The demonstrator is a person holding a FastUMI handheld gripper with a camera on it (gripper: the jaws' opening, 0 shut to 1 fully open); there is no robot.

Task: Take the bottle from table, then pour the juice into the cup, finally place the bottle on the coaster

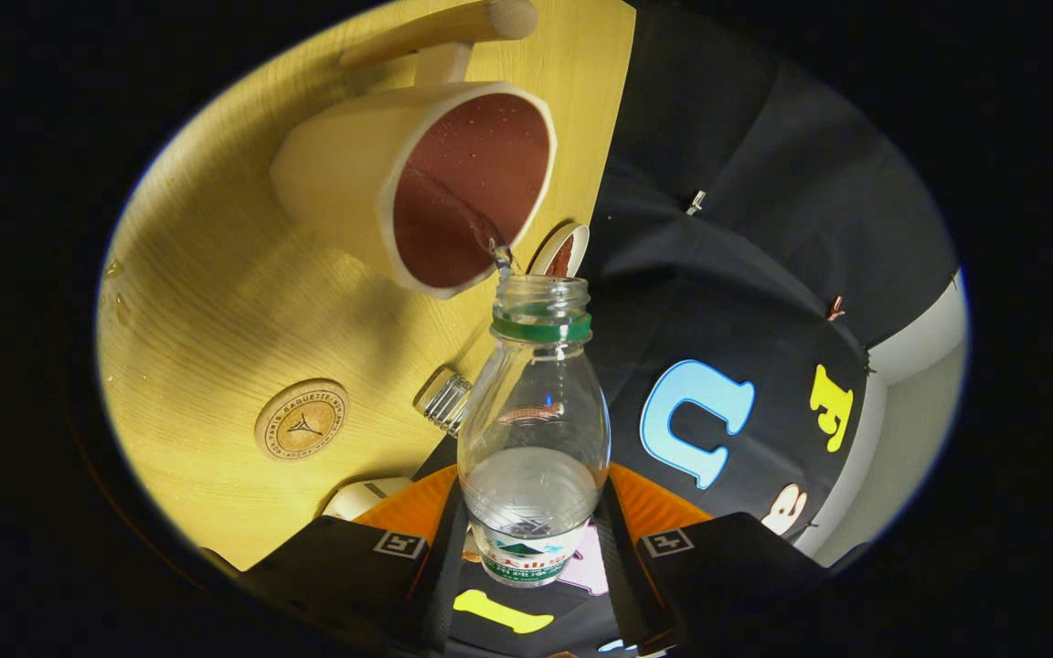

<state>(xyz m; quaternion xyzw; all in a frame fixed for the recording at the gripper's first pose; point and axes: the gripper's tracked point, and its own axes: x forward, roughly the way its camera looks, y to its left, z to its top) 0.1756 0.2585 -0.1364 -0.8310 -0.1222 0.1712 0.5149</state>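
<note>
The tool [534, 539] grips the thin plastic bottle [534, 429] low on its body, pouring into the cup [417, 183]; light now, slippery, easily crushed.

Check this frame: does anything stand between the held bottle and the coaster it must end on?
Nothing visible does. The gripper is shut on the bottle, its mouth at the cup; bare table surrounds the coaster. The cap lies beside that path.

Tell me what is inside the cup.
The cup holds dark reddish-brown liquid, with a thin stream entering from the bottle that the gripper grips. The liquid hides the cup's bottom.
</note>
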